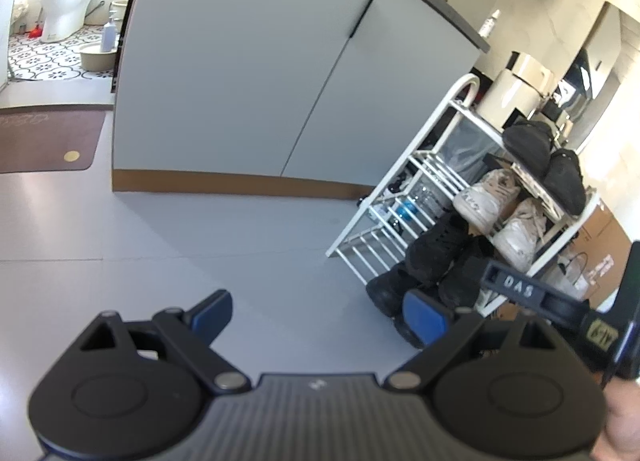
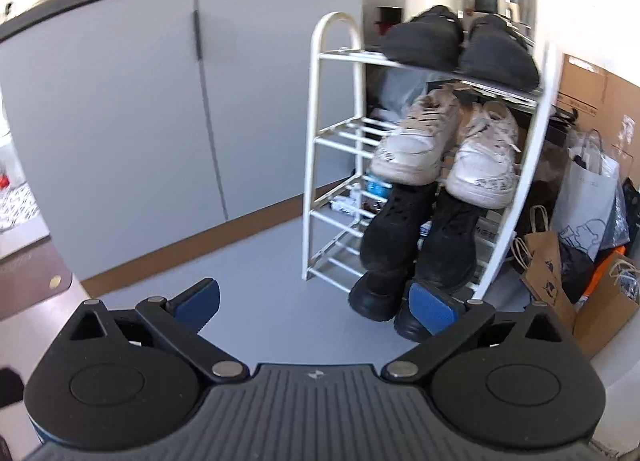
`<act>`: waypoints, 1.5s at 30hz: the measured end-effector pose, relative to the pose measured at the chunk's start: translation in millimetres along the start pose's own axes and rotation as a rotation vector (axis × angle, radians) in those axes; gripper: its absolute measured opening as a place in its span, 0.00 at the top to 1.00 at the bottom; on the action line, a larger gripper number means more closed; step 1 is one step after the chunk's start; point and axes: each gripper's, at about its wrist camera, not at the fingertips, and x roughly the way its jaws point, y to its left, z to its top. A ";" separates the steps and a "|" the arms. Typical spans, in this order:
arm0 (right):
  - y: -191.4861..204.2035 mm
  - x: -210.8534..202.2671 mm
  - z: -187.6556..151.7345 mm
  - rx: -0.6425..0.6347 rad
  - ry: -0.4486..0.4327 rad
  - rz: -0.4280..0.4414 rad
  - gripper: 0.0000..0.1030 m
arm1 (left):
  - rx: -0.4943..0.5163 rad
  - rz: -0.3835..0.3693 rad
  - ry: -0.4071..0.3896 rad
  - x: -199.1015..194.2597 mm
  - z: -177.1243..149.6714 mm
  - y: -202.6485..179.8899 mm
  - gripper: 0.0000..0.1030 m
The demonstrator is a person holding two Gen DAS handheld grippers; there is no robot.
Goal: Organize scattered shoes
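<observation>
Shoes fill the white rack (image 2: 332, 149) beside the grey cabinet (image 2: 140, 121): black slip-ons (image 2: 460, 43) on the top shelf, white sneakers (image 2: 448, 149) tilted toe-down on the shelf below, and black boots (image 2: 416, 249) hanging off the lower rungs with toes near the grey floor (image 2: 272, 281). Both grippers — left gripper (image 1: 316, 315) and right gripper (image 2: 316, 307) — hover above the floor with fingers spread wide, holding nothing. Paper bags (image 2: 560, 277) crowd the rack's right side.
</observation>
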 end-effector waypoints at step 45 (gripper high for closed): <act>31.0 -14.9 -36.2 -0.031 0.053 0.002 0.00 | 0.268 0.112 0.057 10.6 -16.0 -34.9 0.12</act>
